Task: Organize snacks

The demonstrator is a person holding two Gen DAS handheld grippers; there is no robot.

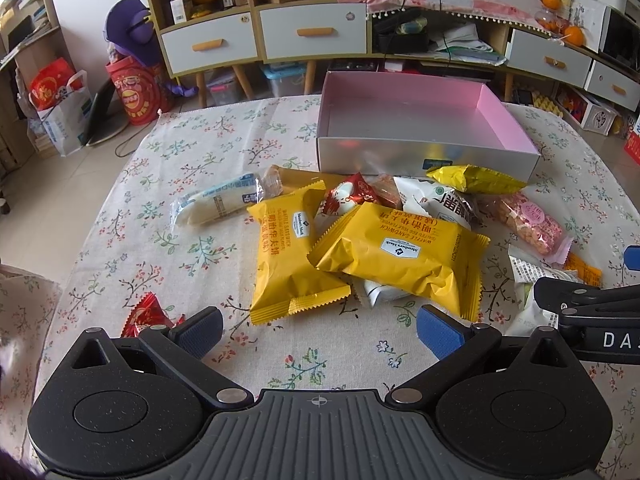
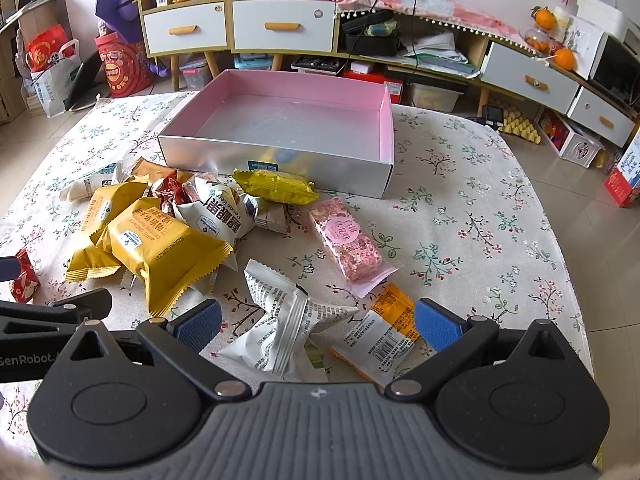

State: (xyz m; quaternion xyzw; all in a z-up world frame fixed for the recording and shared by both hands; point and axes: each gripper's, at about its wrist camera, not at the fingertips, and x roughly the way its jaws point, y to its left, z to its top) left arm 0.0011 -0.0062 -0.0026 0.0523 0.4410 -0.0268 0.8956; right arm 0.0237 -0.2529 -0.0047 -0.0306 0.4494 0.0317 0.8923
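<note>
An empty box (image 1: 424,152) (image 2: 280,160) with a pink inside stands at the far side of the table. A heap of snack packets lies in front of it: two yellow waffle packets (image 1: 400,256) (image 2: 160,252), a white roll packet (image 1: 218,200), a pink bar (image 1: 520,216) (image 2: 346,238), a small yellow packet (image 1: 476,178) (image 2: 274,186). My left gripper (image 1: 318,332) is open above bare cloth, just short of the yellow packets. My right gripper (image 2: 318,324) is open over a white crumpled packet (image 2: 280,328) and an orange-white packet (image 2: 380,332).
A floral cloth (image 1: 200,152) covers the table. A small red packet (image 1: 146,316) (image 2: 24,276) lies by the left gripper's left finger. The right gripper's arm (image 1: 592,312) reaches in at the right of the left wrist view. Shelves and drawers (image 2: 280,28) stand beyond the table.
</note>
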